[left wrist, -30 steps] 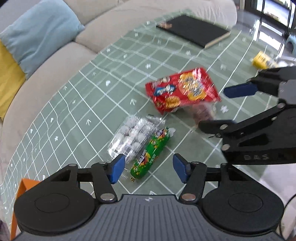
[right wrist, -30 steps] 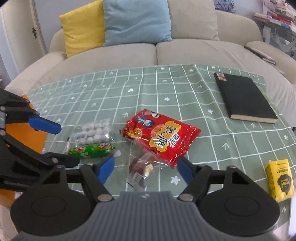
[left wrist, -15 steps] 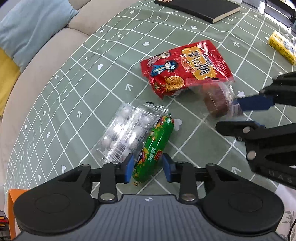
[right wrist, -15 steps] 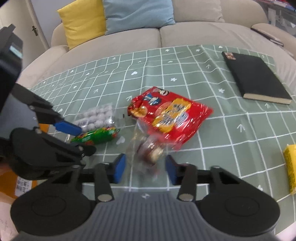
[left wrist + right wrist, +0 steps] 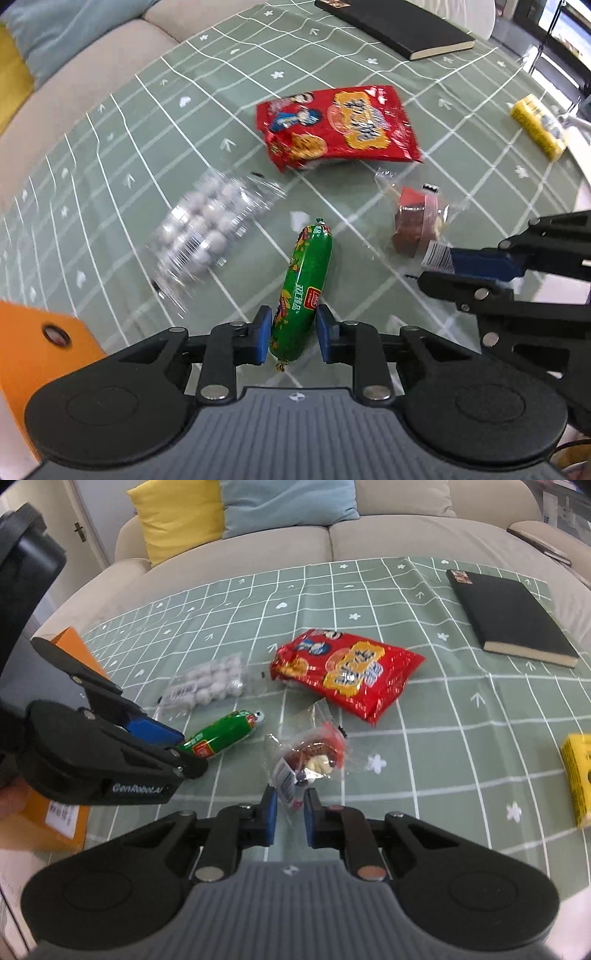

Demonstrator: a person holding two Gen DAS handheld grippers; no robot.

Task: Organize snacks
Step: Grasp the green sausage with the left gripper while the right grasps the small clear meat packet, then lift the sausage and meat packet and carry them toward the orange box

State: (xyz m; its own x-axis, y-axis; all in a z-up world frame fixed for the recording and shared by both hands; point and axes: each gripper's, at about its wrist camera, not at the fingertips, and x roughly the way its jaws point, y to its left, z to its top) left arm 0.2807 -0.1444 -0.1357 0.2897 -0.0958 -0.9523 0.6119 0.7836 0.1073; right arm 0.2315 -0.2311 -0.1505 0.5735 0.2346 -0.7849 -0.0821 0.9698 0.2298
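Note:
My left gripper point(image 5: 291, 338) is shut on the near end of a green sausage point(image 5: 303, 286), which also shows in the right wrist view point(image 5: 221, 734). My right gripper point(image 5: 289, 818) is shut on the edge of a clear packet with a brown cake point(image 5: 308, 762), seen in the left wrist view too point(image 5: 415, 221). A red snack bag point(image 5: 338, 127) point(image 5: 343, 672) lies beyond them. A clear bag of white balls point(image 5: 208, 229) point(image 5: 207, 683) lies to the left.
A green checked cloth point(image 5: 443, 738) covers the table. A black notebook point(image 5: 509, 616) lies far right, a yellow carton point(image 5: 578, 775) at the right edge, an orange box point(image 5: 33, 343) at the left edge. A beige sofa point(image 5: 369, 535) with cushions stands behind.
Both grippers closed from open: the left on the green sausage, the right on the cake packet. The sausage has come away from the bag of white balls.

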